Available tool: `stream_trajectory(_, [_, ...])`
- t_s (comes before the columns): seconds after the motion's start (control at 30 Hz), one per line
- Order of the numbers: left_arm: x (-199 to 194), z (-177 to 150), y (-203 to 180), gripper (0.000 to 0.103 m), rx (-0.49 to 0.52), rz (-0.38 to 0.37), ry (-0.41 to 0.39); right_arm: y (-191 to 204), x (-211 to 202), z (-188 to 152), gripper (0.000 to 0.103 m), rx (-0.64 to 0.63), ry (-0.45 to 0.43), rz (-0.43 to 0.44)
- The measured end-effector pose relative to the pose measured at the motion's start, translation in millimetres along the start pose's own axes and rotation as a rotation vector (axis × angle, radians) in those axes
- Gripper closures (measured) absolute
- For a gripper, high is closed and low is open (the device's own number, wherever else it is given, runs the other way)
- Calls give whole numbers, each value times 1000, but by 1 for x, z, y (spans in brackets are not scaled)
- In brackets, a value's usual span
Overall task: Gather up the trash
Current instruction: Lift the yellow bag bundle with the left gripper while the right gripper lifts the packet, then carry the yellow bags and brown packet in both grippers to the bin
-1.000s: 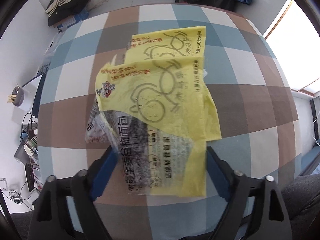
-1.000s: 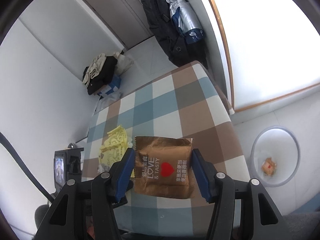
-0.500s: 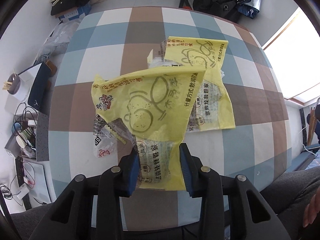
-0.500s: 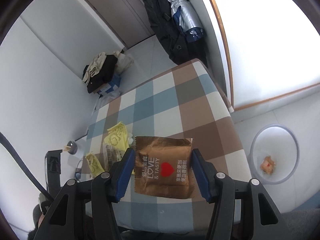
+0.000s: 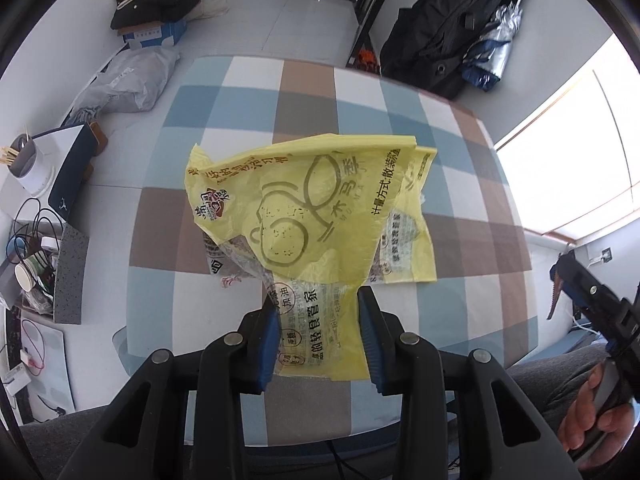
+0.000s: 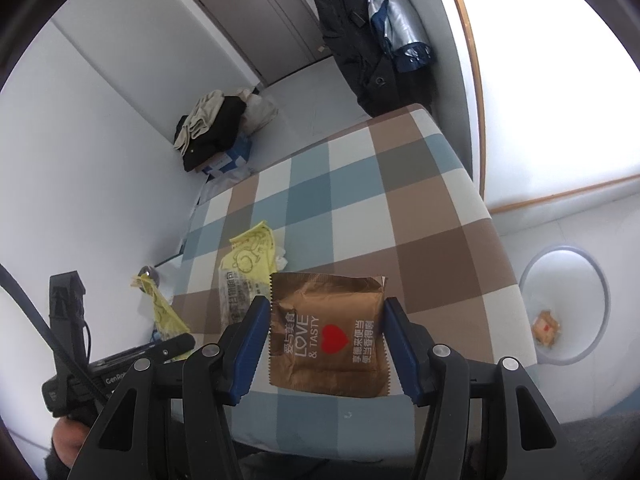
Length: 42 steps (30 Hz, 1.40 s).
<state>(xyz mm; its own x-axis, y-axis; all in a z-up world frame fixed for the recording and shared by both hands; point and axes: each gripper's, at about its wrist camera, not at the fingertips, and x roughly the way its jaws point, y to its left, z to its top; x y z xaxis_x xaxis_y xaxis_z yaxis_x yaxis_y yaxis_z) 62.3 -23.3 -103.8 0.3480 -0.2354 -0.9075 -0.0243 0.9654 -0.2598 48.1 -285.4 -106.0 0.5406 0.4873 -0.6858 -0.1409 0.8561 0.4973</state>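
Observation:
My left gripper is shut on a yellow plastic wrapper and holds it lifted above the checked table. A second yellow wrapper lies on the table behind it, also seen in the right wrist view. My right gripper is shut on a brown snack packet with a red heart, held above the table's near edge. A white trash bin stands on the floor to the right with one wrapper inside.
Dark coats and an umbrella hang at the table's far end. A pile of clothes on a box lies on the floor. A side surface with cups, cables and a notebook lies left of the table.
My left gripper has closed on the front yellow wrapper and lifted it back off the table, leaving the second one lying there. My right gripper keeps holding the brown packet nearly still.

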Motion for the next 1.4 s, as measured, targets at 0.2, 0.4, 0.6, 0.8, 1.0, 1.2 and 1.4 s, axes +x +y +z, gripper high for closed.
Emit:
stream_trajectory(0.2, [-11,4,-5,72,25,-37,-50,8,-7,1,46,1,-19,16])
stream_trajectory(0.4, [-30,8,-17,72,79,-73,-121,18,-31,9,46,2,-73,27])
stream_trajectory(0.6, [-52,16,-36,72,125,-112,-183,27,-68,24,46,-6,-148,68])
stream_trajectory(0.8, [-66,26,-66,72,169,-161,-222,14,-109,41,46,70,-211,154])
stream_trajectory(1.0, [-73,28,-106,72,230,-220,-253,-6,-153,53,46,59,-281,110])
stream_trajectory(1.2, [-76,29,-156,72,315,-282,-262,-44,-199,50,46,51,-373,-19])
stream_trajectory(1.4, [-63,29,-202,72,388,-350,-230,-108,-228,33,46,140,-393,-147])
